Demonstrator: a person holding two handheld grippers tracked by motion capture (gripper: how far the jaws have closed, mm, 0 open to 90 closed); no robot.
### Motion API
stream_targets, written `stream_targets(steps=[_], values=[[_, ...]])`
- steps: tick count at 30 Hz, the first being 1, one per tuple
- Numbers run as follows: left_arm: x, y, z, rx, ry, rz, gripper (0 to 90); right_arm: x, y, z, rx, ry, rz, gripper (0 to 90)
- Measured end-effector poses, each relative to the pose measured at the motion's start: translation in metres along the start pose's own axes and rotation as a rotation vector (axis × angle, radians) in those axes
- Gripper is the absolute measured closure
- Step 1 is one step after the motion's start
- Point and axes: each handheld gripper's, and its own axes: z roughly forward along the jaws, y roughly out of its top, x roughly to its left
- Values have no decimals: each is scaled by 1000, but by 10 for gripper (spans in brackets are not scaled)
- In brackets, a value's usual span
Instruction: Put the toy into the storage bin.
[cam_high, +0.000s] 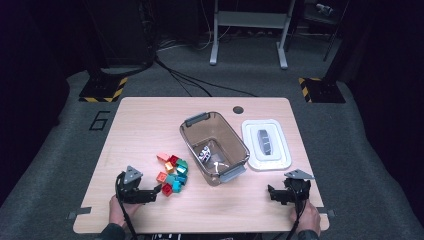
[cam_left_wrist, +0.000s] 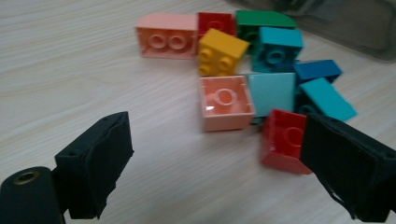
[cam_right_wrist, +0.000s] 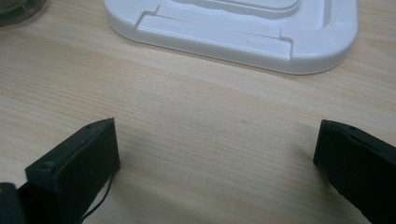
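A pile of toy bricks (cam_high: 172, 172) lies on the wooden table (cam_high: 145, 125), left of a clear bin (cam_high: 186, 137). My left gripper (cam_high: 158, 191) is open, pointing at the pile from its near left. In the left gripper view the gripper (cam_left_wrist: 215, 163) has bare table between its wide jaws. A red brick (cam_left_wrist: 285, 140) lies just ahead of the right jaw, and a pink hollow brick (cam_left_wrist: 226, 102) and a yellow brick (cam_left_wrist: 222, 50) lie beyond. My right gripper (cam_high: 271, 193) is open over bare wood, shown closer in its own view (cam_right_wrist: 217, 163).
The bin holds a few small white and grey pieces (cam_high: 205, 154). Its white lid (cam_high: 252, 150) lies flat to the right of it, just beyond the right gripper (cam_right_wrist: 233, 23). Teal, green and blue bricks (cam_left_wrist: 278, 49) crowd the pile's far side, by the bin.
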Motion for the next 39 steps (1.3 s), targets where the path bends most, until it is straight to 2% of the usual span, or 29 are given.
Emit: stream_targets(steps=[1,5,6,10,12,17,22,26,33,39], values=[[-7,-2,1,-15,-1,7,107,0,0,0,-1,1,4,0],[-20,-8,2,-10,-9,64,171,0,0,0,0,0,1,0],[-22,-8,3,0,-8,73,213,0,0,0,-1,2,3,0],[-26,-9,6,5,-21,101,320,0,0,0,-1,2,3,0],[-28,-9,9,9,-23,111,346,0,0,0,-1,2,3,0],[-29,-11,15,27,-59,111,427,0,0,0,0,4,3,0],[-34,-13,19,34,-52,139,499,0,0,0,-1,4,2,0],[-33,-17,20,25,-64,140,583,0,0,0,-1,4,2,0],[-25,-18,15,9,-77,98,591,0,0,0,-1,4,2,0],[-19,-17,9,-1,-82,84,591,0,0,1,-2,4,-1,0]])
